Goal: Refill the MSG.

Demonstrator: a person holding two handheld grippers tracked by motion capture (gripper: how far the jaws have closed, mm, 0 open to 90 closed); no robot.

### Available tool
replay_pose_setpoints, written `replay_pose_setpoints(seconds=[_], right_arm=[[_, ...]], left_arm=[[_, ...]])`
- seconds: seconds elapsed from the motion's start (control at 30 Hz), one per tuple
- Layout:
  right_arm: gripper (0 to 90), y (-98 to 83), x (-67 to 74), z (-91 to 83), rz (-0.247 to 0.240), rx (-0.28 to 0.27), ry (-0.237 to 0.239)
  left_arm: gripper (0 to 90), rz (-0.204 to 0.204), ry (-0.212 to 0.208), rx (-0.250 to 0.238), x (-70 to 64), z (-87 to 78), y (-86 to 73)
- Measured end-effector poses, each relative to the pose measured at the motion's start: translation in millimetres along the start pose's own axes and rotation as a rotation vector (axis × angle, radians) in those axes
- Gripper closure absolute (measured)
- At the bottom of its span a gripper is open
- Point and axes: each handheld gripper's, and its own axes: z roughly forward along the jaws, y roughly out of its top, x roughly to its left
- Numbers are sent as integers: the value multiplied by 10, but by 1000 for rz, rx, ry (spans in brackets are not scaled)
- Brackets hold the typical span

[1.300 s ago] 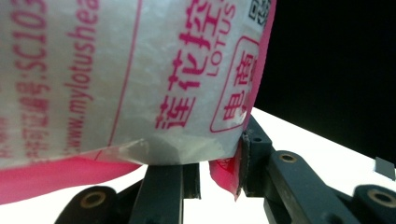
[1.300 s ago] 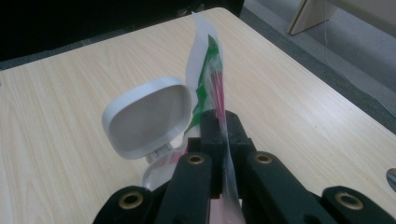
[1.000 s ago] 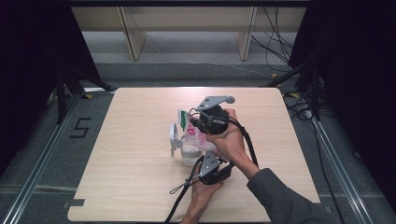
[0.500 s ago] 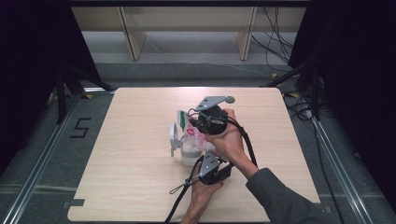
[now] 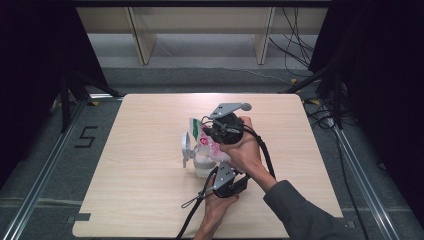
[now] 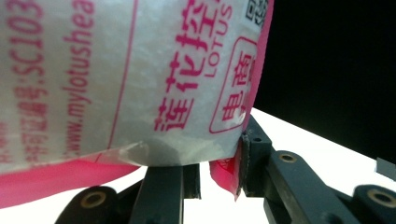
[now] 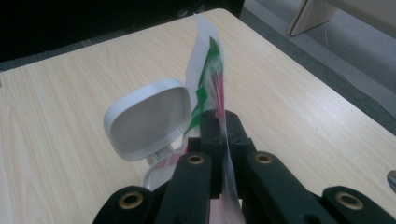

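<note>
A white bag with pink print hangs over the middle of the table. My right gripper is shut on its thin green-and-white top edge, which sticks up beyond the jaws. Lower down, my left gripper comes in from the near side. Its jaws stand close together on the bag's pink bottom edge, and the bag's printed face looms right above them. Beside the bag stands a small clear container with its white flip lid swung open.
The wooden table has bare surface on all sides of the bag and container. Both forearms enter from the bottom edge, with cables trailing toward the near edge. Shelf legs and loose cables lie on the floor beyond the table's far side.
</note>
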Motion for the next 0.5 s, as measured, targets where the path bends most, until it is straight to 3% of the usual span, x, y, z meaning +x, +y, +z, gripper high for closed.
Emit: replay_pose_setpoints(seconds=[0.13,0.2,0.23,0.27,0.3,0.33,0.37,0.4,0.5], right_arm=[[900,-4,20,5,14,16,3],[900,-1,-12,0,-13,8,1],[900,-1,3,-2,13,7,6],[900,-2,-4,4,-4,4,1],[900,-4,12,11,3,12,1],[900,-3,4,20,-21,9,-4],[900,-2,7,20,-10,7,-16],[900,6,8,3,3,17,3],[900,0,16,14,-5,14,-6]], left_arm=[[734,-9,-4,-1,-7,9,-7],[734,-4,-1,1,-1,4,-4],[734,5,0,13,3,2,-4],[734,-9,-12,-12,1,20,-13],[734,-8,-2,3,-6,8,-7],[734,-8,-4,1,-5,9,-4],[734,-8,-4,-3,-6,8,-3],[733,-7,-4,-2,-5,7,-2],[734,-6,-4,1,-2,7,-1]])
